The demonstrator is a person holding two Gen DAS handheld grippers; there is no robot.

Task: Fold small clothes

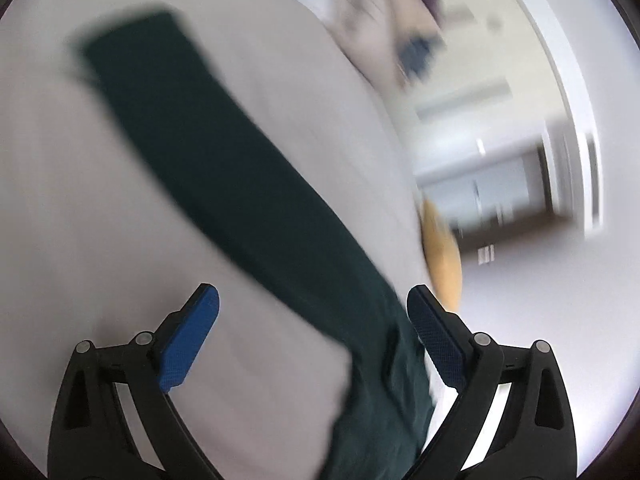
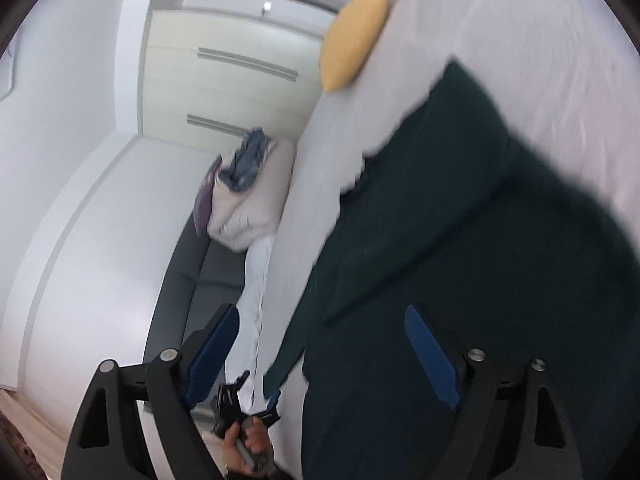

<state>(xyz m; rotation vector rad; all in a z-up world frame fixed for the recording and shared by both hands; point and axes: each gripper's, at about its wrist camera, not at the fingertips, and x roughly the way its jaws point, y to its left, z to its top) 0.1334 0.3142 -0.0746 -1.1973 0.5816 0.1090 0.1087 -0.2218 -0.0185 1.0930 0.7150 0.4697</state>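
A dark green garment (image 1: 224, 168) lies stretched out on a white bed sheet (image 1: 80, 208), running from far left toward the near right. My left gripper (image 1: 312, 300) is open and empty, its fingers apart above the sheet, the right pad (image 1: 434, 344) beside the cloth's near end. In the right wrist view the same garment (image 2: 480, 240) spreads over the sheet (image 2: 520, 40). My right gripper (image 2: 320, 320) is open and empty above the garment's edge. The left gripper (image 2: 244, 408) shows low in that view, held in a hand.
A yellow pillow (image 2: 356, 36) lies at the bed's edge, also in the left view (image 1: 440, 252). A pile of pale and blue clothes (image 2: 248, 184) sits on a dark sofa (image 2: 192, 272). White wardrobes (image 2: 224, 80) stand behind. Both views are motion-blurred.
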